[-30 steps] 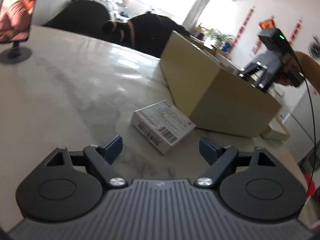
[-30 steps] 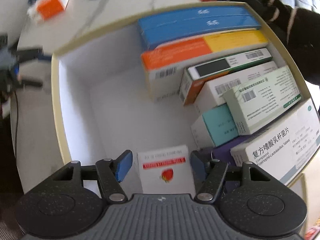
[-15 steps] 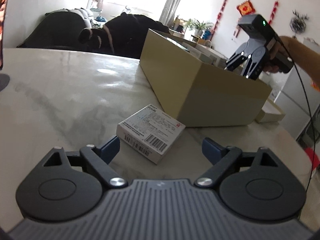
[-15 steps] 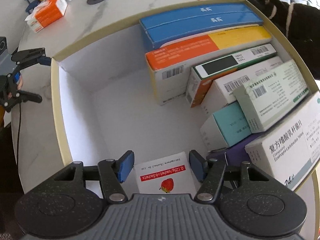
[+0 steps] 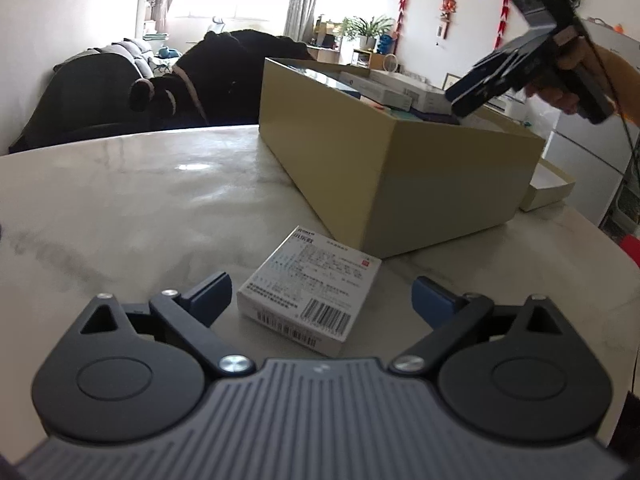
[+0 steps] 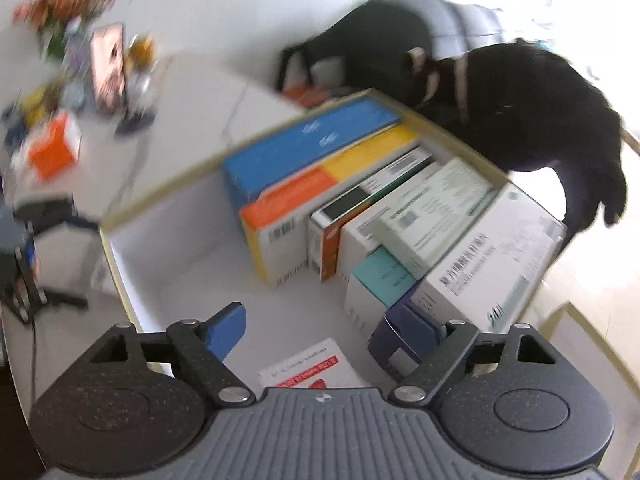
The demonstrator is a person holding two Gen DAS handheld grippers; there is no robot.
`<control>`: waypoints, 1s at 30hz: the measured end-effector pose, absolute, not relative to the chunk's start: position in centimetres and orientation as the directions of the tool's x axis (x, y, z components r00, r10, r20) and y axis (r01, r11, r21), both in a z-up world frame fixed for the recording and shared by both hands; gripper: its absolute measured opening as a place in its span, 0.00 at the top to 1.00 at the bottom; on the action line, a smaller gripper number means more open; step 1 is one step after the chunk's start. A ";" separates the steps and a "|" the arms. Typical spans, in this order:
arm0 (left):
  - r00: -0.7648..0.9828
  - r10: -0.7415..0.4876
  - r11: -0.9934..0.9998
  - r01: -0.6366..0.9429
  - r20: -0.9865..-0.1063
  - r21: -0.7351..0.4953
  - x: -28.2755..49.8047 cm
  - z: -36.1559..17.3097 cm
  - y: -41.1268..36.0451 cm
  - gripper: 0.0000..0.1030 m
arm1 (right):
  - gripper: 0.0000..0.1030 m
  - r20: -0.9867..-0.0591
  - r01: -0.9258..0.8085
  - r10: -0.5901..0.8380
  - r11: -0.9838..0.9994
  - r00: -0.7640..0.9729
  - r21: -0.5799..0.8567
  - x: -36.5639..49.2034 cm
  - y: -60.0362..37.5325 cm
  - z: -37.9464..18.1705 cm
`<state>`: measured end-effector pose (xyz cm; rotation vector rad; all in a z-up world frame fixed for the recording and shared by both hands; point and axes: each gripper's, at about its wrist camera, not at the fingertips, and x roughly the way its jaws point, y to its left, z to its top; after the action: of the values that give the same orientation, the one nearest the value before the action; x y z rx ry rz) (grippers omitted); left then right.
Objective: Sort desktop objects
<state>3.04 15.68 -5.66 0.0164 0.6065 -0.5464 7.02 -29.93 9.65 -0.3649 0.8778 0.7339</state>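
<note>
Medicine box [image 5: 310, 294] lies flat between the spread fingers
Left gripper [image 5: 322, 296] wide open, empty, nearest; long axis runs near-left to far-right

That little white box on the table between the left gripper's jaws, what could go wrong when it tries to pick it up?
The white box lies flat and skewed to the left gripper, whose jaws stand open on either side; closing on it could twist it or push it away. It also sits near the big beige bin, so it might get shoved against that wall. The right gripper hangs open over the bin, so the two could crowd each other.
</note>
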 end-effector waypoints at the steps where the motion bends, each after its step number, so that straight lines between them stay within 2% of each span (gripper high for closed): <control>1: 0.681 -0.484 0.856 0.498 -0.550 -0.138 3.3 -5.7 15.6 0.05 | 0.16 -0.786 -0.688 0.437 0.726 0.438 0.021 6.7 -30.3 9.8; 5: 0.664 -0.485 0.848 0.517 -0.570 -0.119 4.2 -6.0 15.0 0.05 | 0.12 -0.735 -0.586 0.437 0.807 0.518 0.067 4.6 -30.3 9.9; 10: 0.649 -0.481 0.842 0.530 -0.589 -0.102 5.2 -6.3 14.4 0.05 | 0.07 -0.697 -0.551 0.442 0.831 0.565 0.080 2.0 -30.7 10.9; 14: 0.655 -0.468 0.848 0.521 -0.592 -0.094 5.6 -6.6 14.2 0.13 | 0.02 -0.665 -0.548 0.458 0.832 0.590 0.086 -0.2 -30.5 11.5; 23: 0.659 -0.449 0.858 0.506 -0.603 -0.087 5.4 -7.2 14.3 0.17 | 0.01 -0.598 -0.561 0.505 0.821 0.623 0.108 -5.0 -30.1 12.2; 30: 0.673 -0.444 0.866 0.491 -0.592 -0.091 4.9 -7.1 14.6 0.21 | 0.01 -0.620 -0.555 0.477 0.828 0.623 0.079 -6.2 -29.4 11.1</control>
<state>4.89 14.59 -7.11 0.0784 0.6449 -0.5268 -6.17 -29.40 11.07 -0.1245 0.6746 0.5939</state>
